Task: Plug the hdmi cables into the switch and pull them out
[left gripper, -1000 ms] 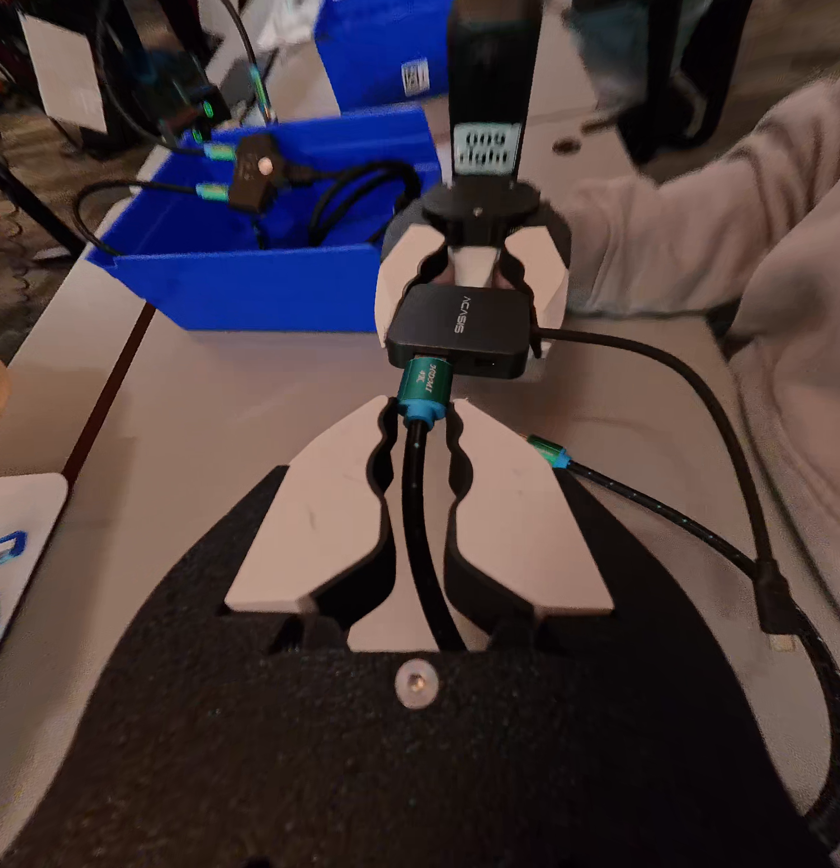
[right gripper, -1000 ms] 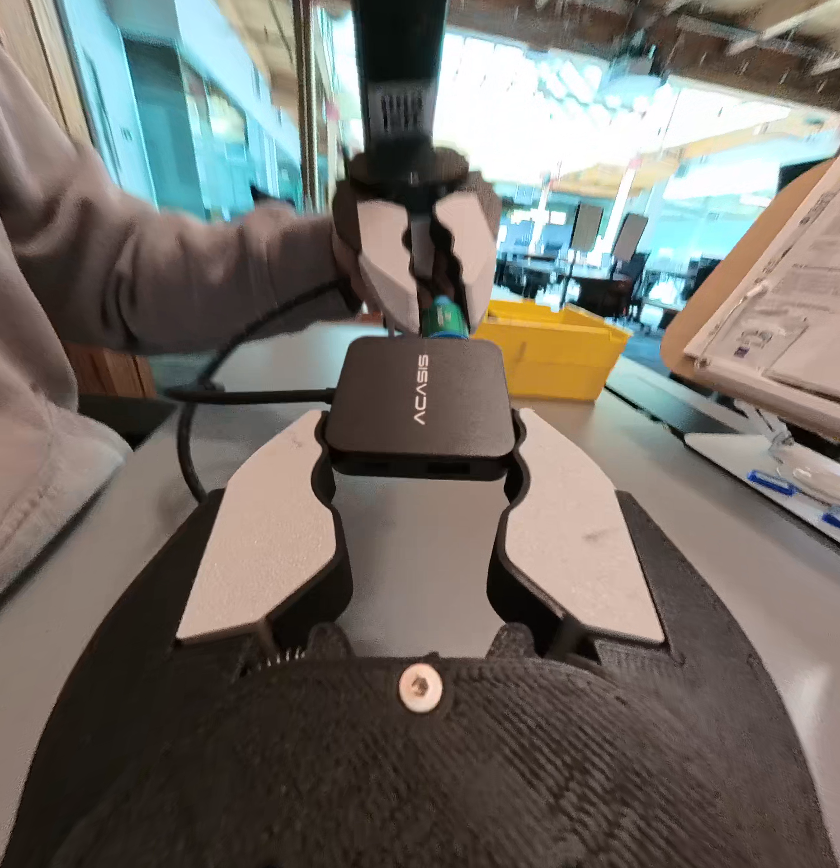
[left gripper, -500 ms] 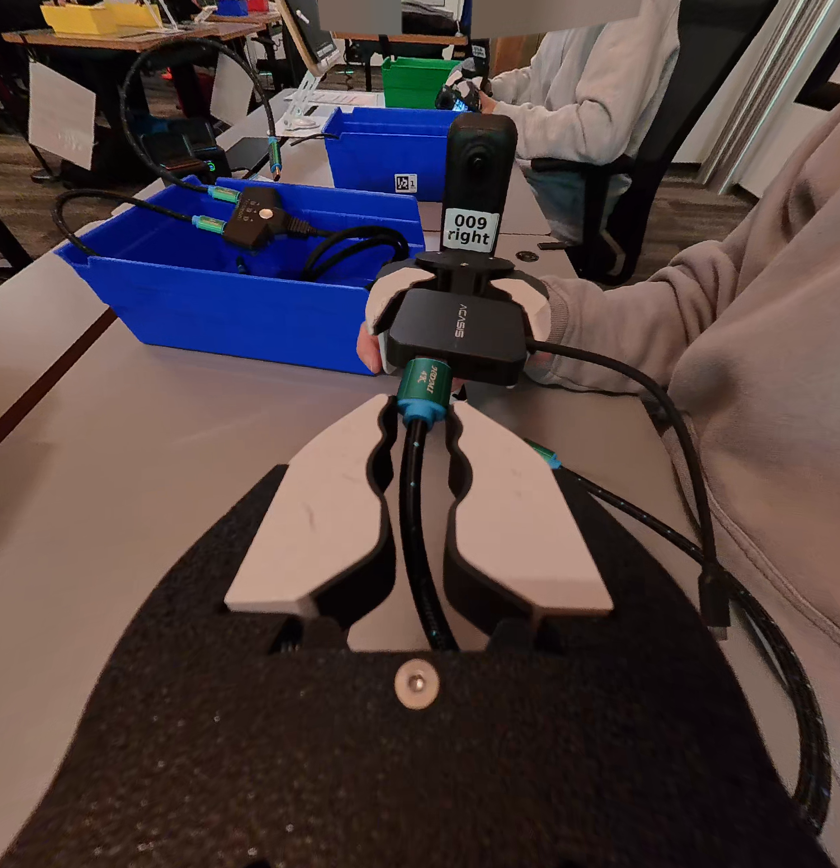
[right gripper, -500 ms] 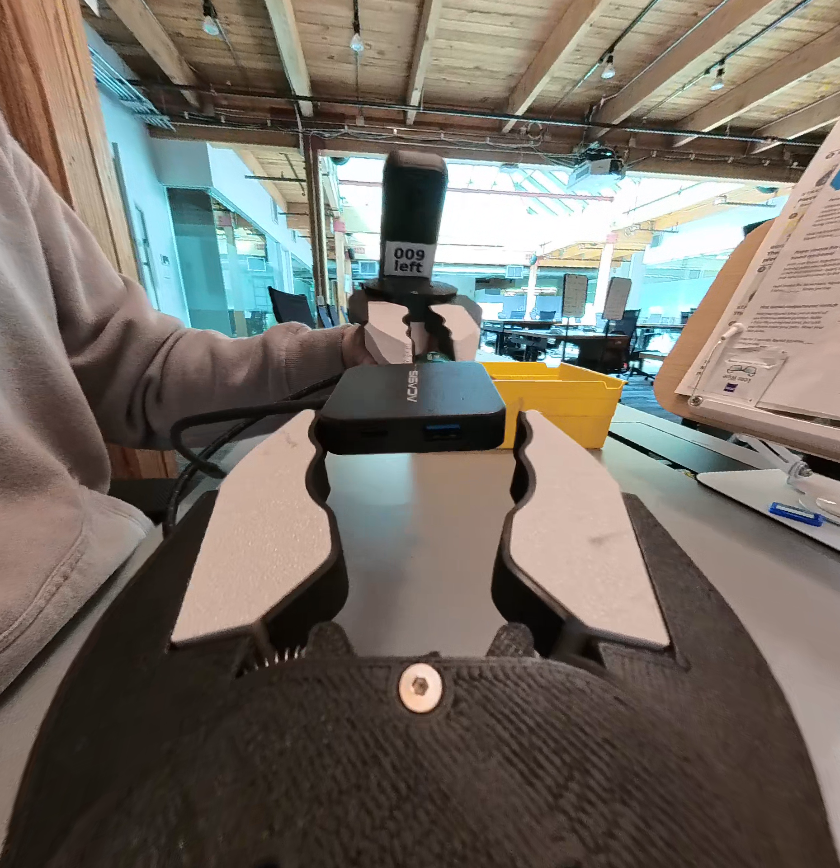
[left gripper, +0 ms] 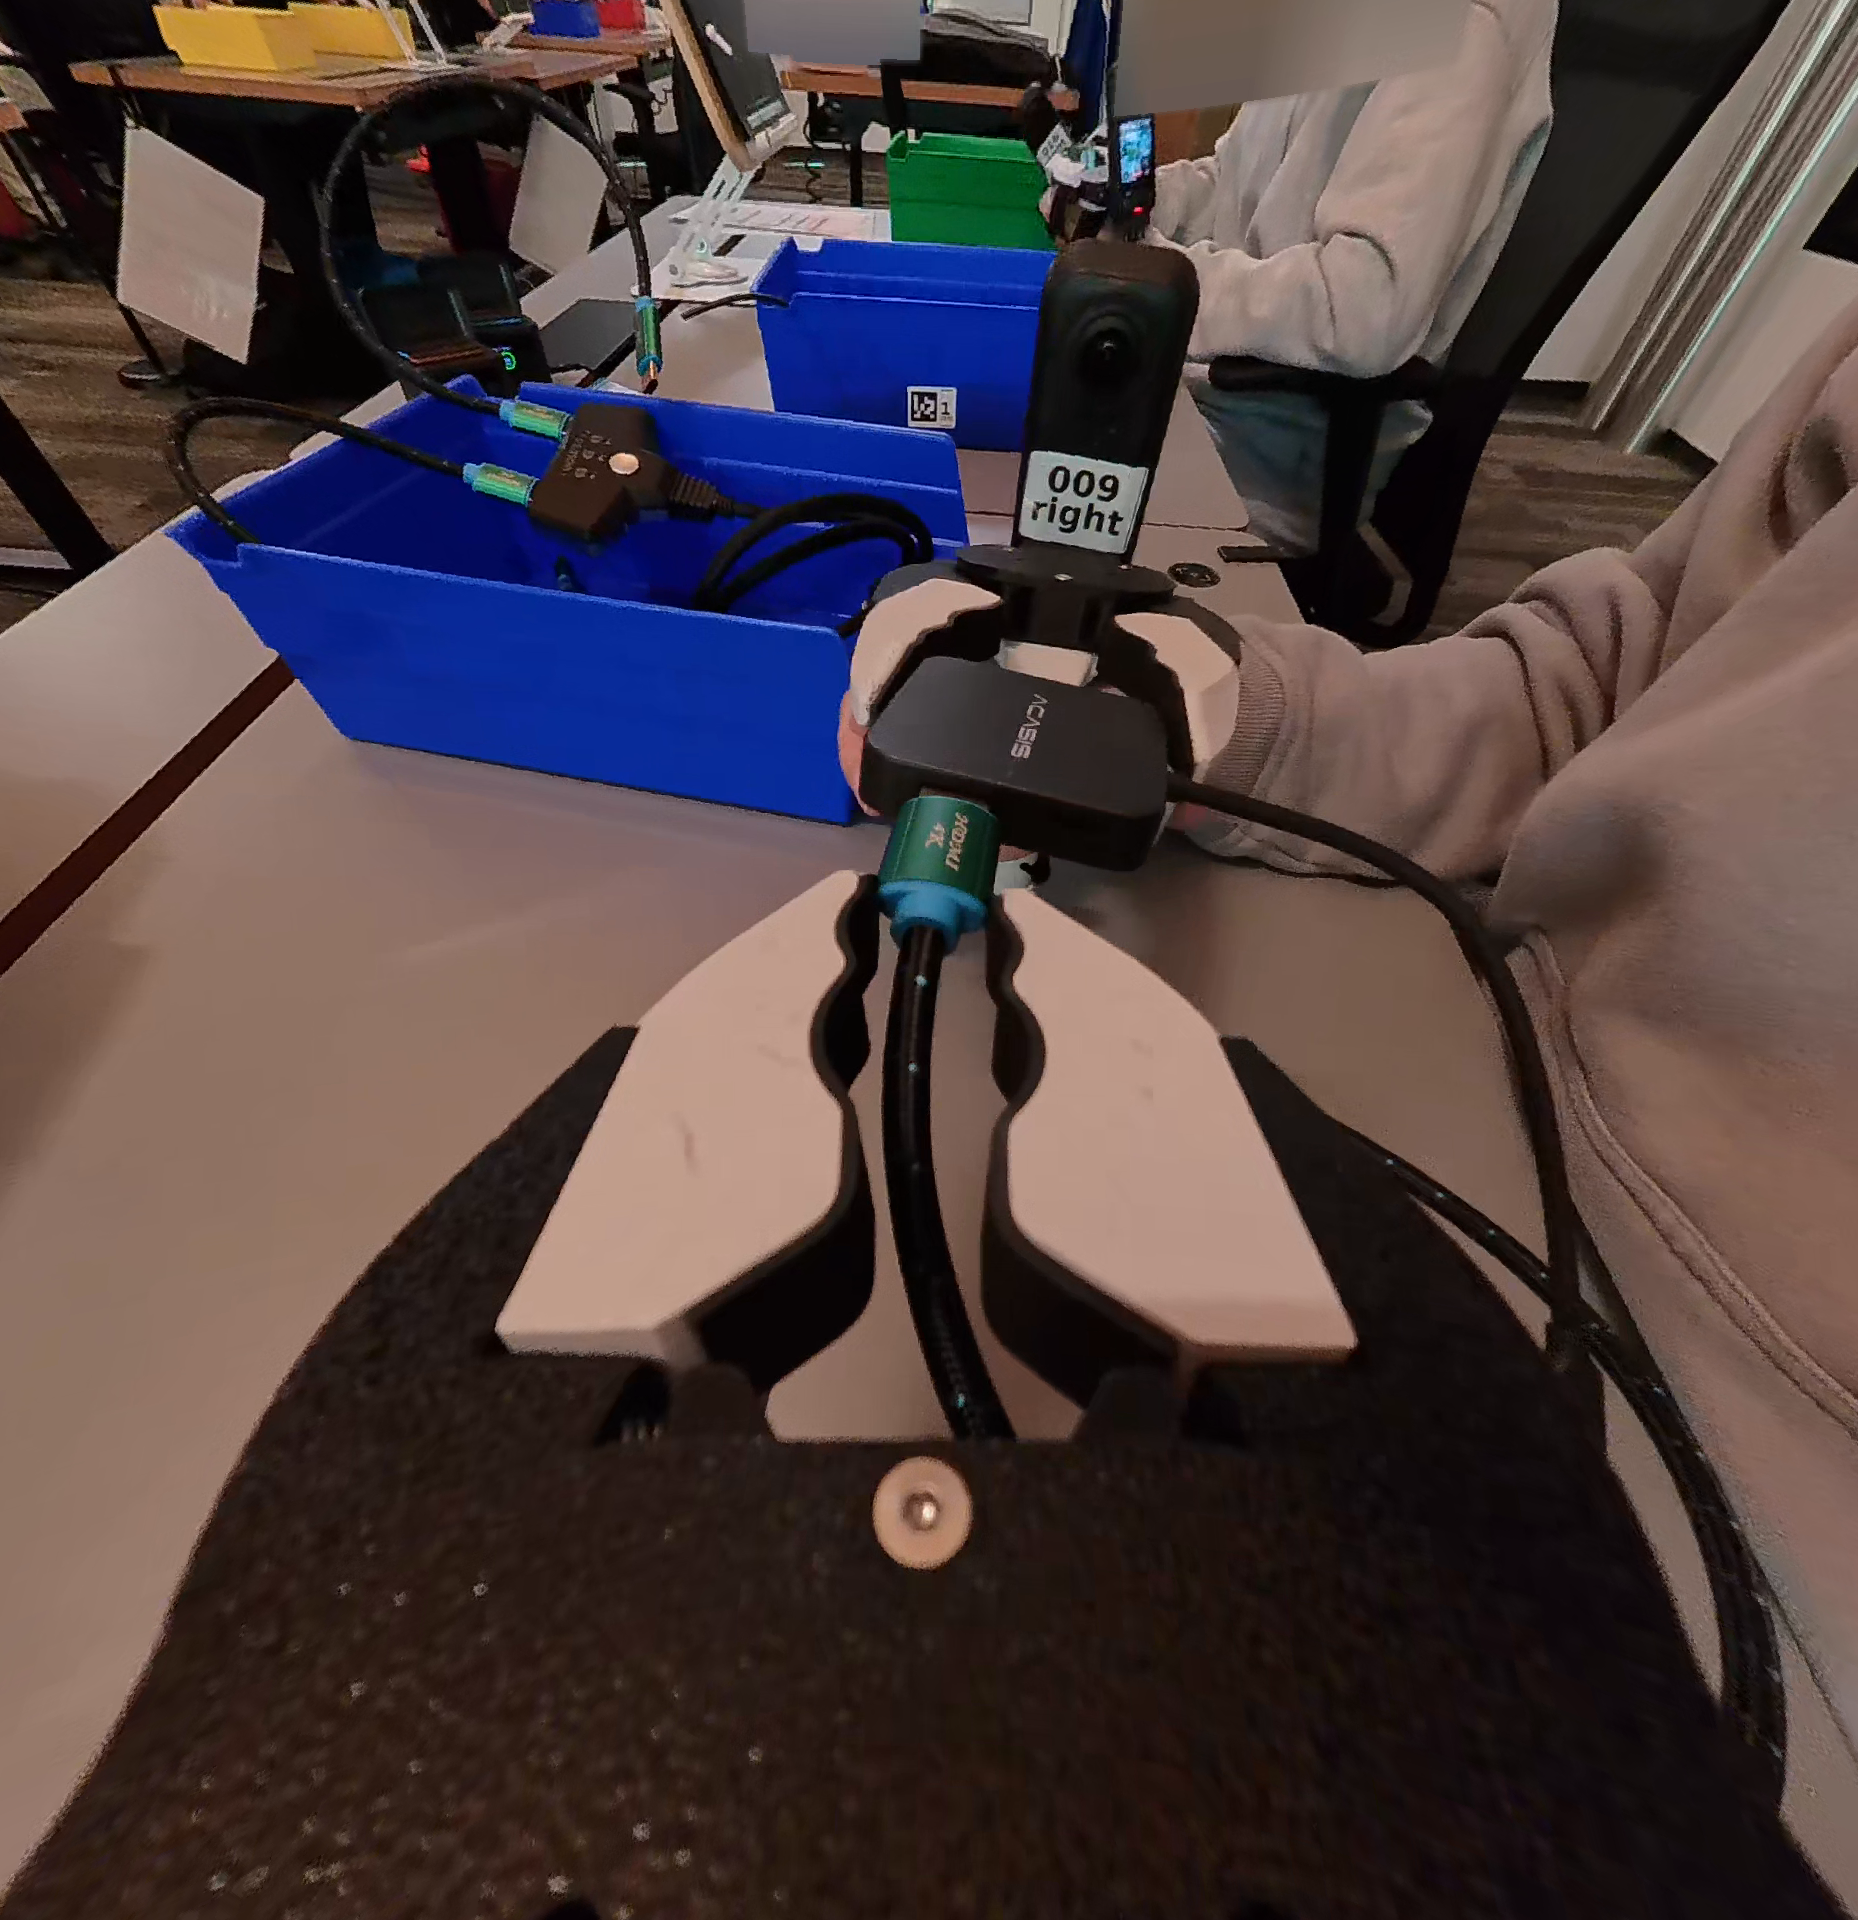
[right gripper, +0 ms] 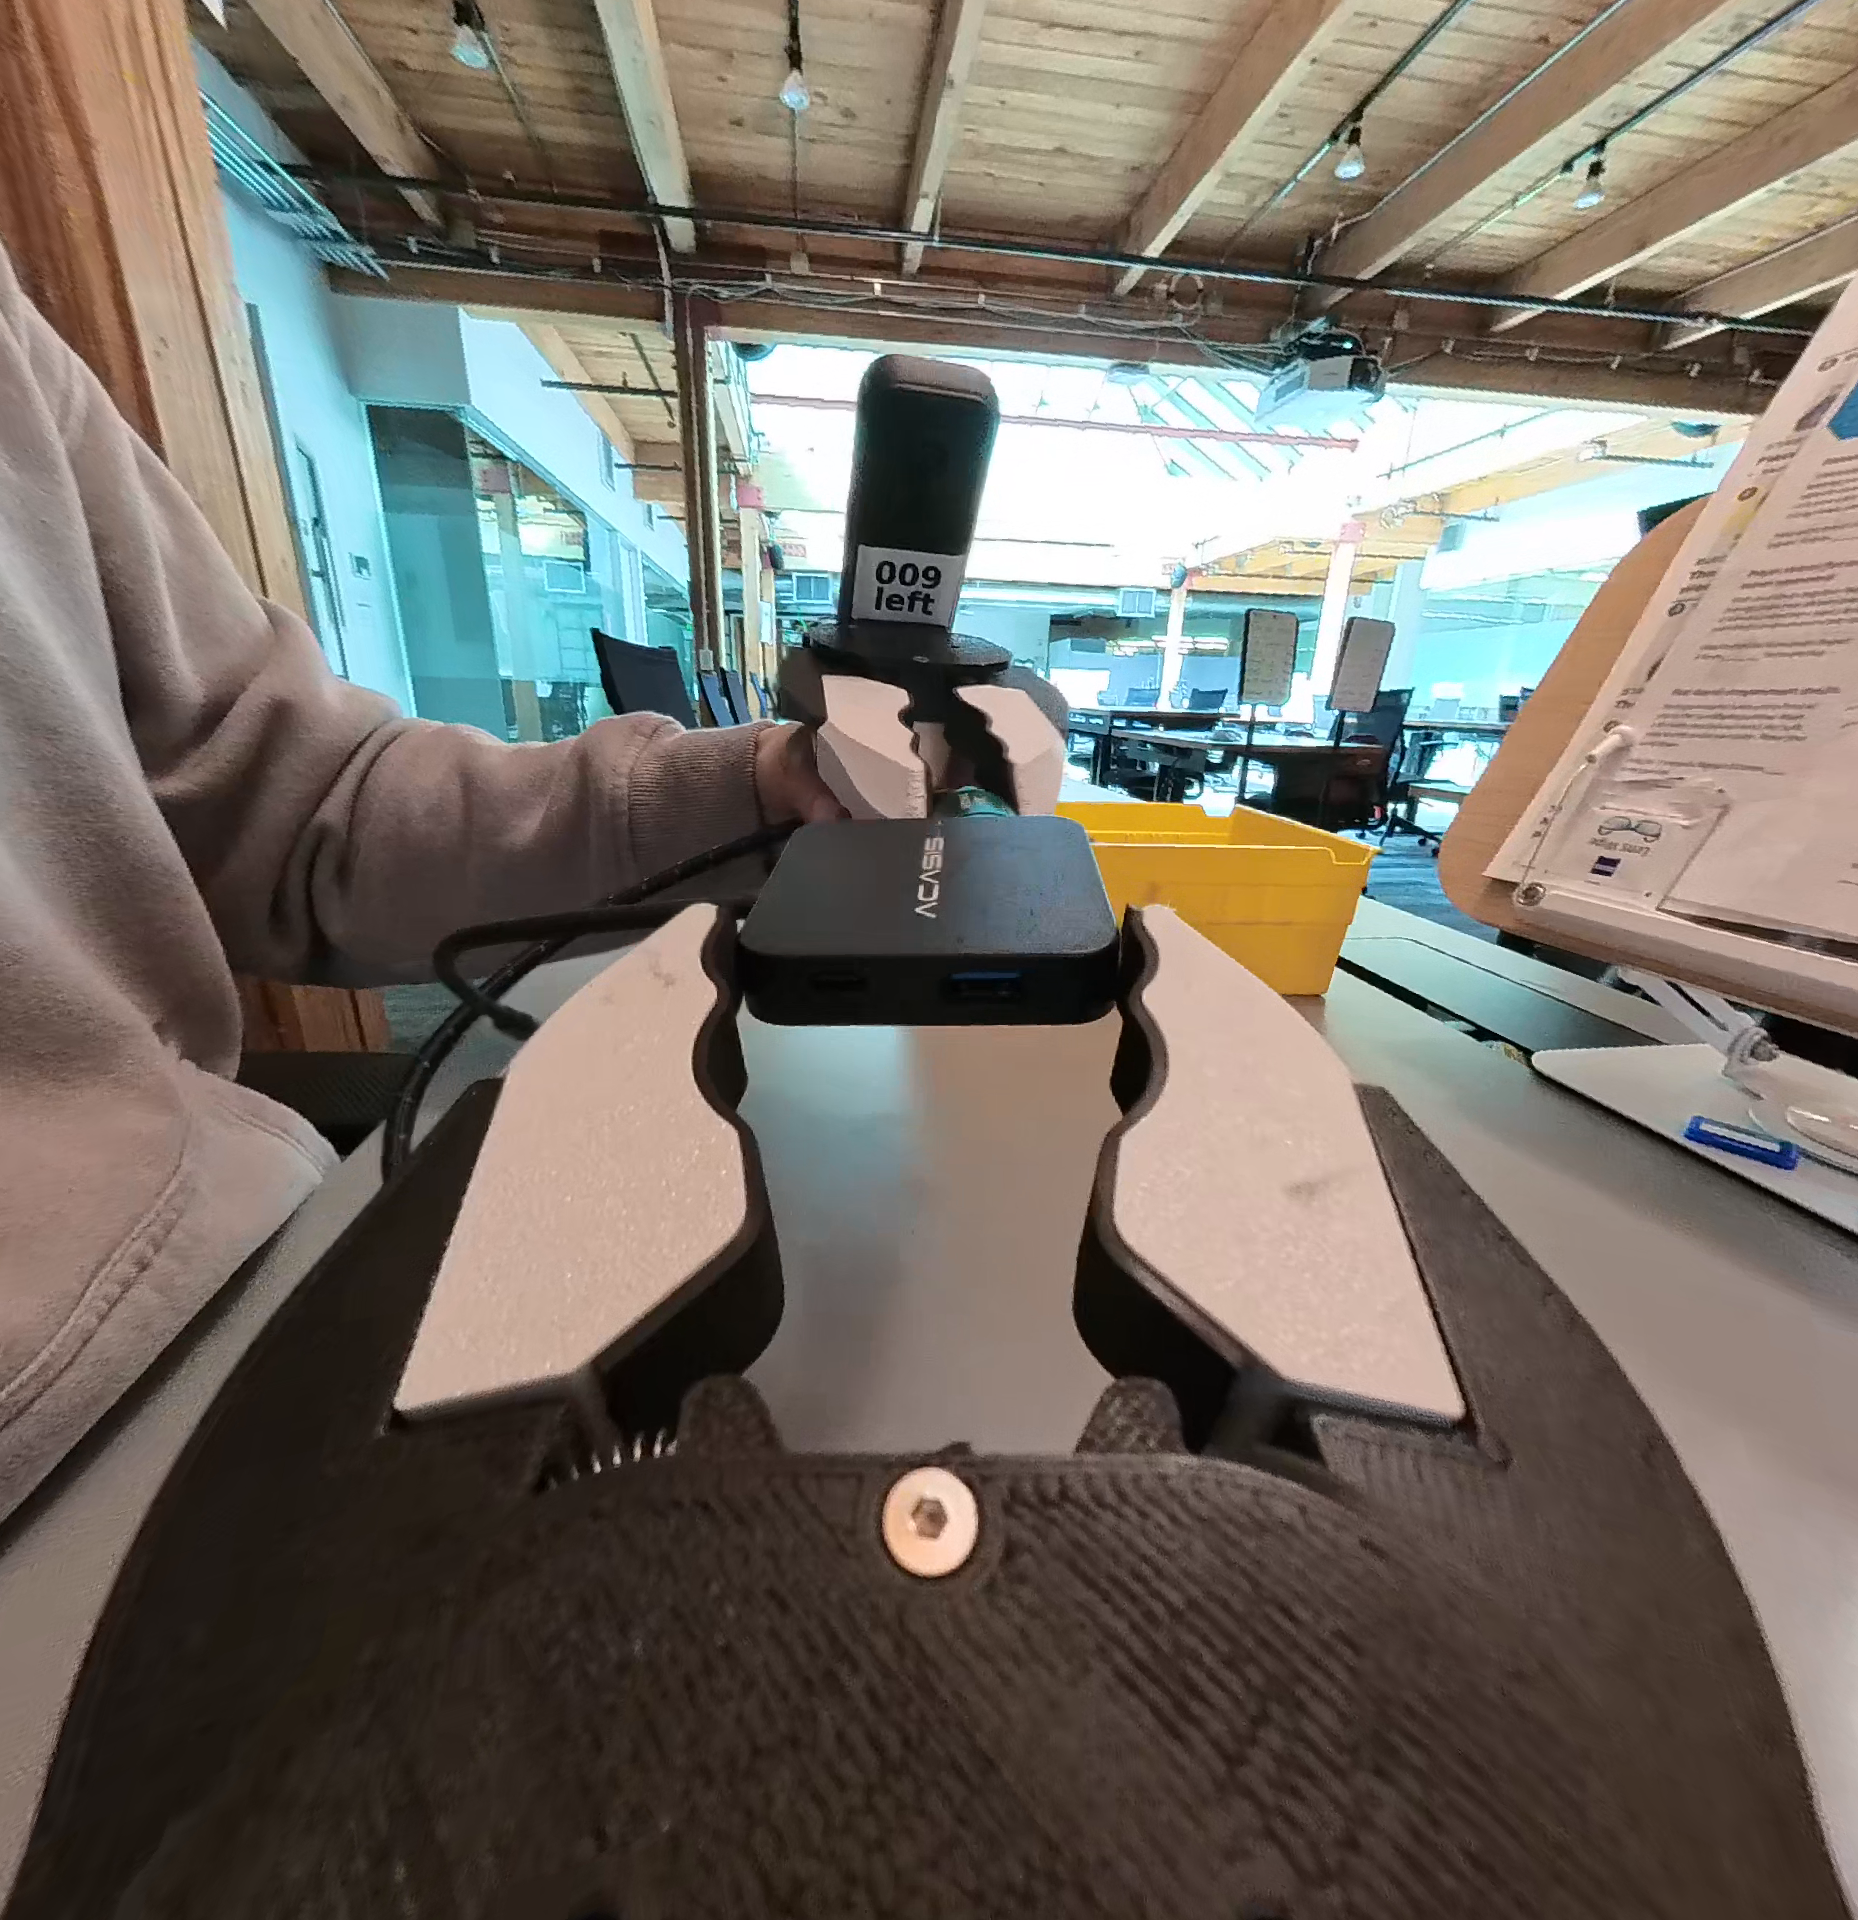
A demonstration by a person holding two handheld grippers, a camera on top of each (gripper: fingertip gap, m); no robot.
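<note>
I have the switch [right gripper: 930,914] pinched at its side edges between my right gripper [right gripper: 927,935] fingertips, held off the grey table [left gripper: 385,935]. It is a flat, matte black box with rounded corners. Straight ahead of my left gripper [left gripper: 930,914] the green metal plug [left gripper: 937,844] sits in the switch's near face, its blue collar at my fingertips. The plug and its glossy black cable [left gripper: 920,1143] run lengthwise down the gap between my left fingers [left gripper: 738,1122]. Those fingers are nearly closed around the cable, but I cannot tell whether they actually clamp it. I judge a straight pull back along that axis would free it.
</note>
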